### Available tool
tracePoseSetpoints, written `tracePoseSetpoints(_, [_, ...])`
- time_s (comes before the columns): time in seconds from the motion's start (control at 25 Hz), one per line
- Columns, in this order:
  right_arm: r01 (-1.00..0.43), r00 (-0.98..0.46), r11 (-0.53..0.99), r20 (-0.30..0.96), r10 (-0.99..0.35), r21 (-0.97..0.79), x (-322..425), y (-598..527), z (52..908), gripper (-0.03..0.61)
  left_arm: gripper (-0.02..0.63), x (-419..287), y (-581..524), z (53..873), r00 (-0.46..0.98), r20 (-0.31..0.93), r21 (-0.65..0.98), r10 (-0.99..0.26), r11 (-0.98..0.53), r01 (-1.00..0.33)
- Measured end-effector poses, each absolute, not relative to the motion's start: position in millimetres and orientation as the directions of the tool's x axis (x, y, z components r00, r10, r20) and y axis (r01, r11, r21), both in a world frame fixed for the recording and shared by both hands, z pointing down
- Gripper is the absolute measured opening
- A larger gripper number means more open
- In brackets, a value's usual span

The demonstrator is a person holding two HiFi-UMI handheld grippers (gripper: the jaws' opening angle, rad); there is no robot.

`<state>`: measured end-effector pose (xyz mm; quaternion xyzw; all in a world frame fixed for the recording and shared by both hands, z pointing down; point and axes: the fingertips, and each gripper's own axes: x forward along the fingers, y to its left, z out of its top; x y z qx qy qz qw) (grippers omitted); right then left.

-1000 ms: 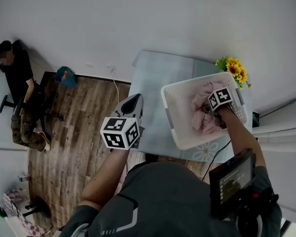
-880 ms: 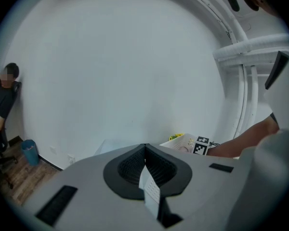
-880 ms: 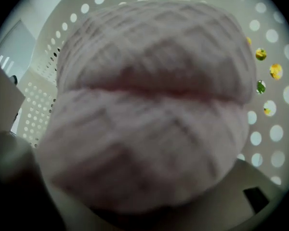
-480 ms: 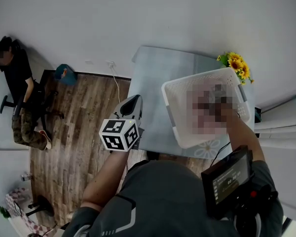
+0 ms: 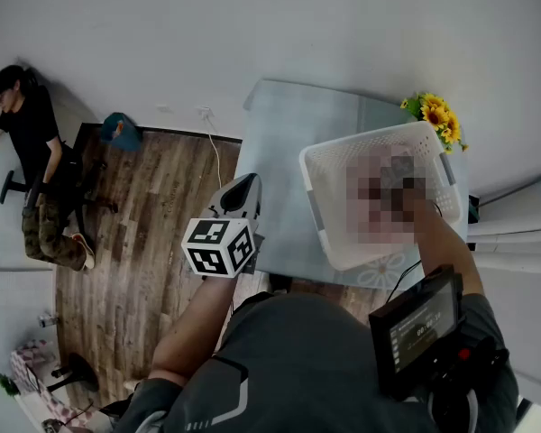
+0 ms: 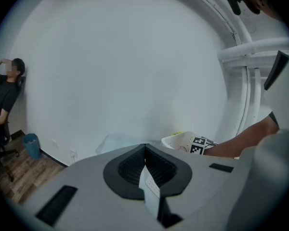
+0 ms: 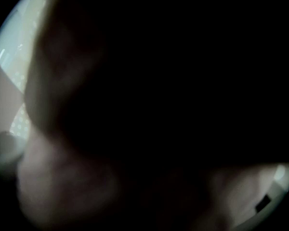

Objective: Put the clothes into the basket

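A white slotted basket (image 5: 343, 156) stands on the pale table (image 5: 275, 152), right of centre in the head view. Pink clothes (image 5: 371, 201) lie inside it, partly under a mosaic patch. My right gripper (image 5: 399, 175) is down in the basket among the clothes. Its own view is almost black, with only blurred pale pink cloth (image 7: 58, 182) close to the lens, so its jaws are hidden; they stand wide. My left gripper (image 5: 244, 188) is held over the table's near left edge, away from the basket. Its jaws are closed together on nothing (image 6: 145, 149). The basket (image 6: 177, 141) shows beyond it.
Sunflowers (image 5: 435, 121) stand at the table's far right corner behind the basket. A person (image 5: 32, 152) sits by the wall at far left on the wooden floor (image 5: 135, 242), next to a blue bin (image 5: 119, 132). A white cable (image 5: 213, 156) runs down the wall.
The right gripper stays in the basket on the pink clothes. The left gripper has barely moved. The seated person has raised a hand to the head.
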<state>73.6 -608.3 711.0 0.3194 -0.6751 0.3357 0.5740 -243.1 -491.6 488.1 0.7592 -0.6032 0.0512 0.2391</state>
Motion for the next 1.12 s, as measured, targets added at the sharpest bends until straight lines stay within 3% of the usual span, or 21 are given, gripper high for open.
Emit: tracePoseSetpoints(1.12, [-0.802, -0.181, 0.586, 0.982, -0.059, -0.113, 73.2, -603.8, 707.7, 0.385, 0.009, -232.5, -427.4, 446.4, 0.187, 0.315, 0.199, -0.931, -0.128, -0.972])
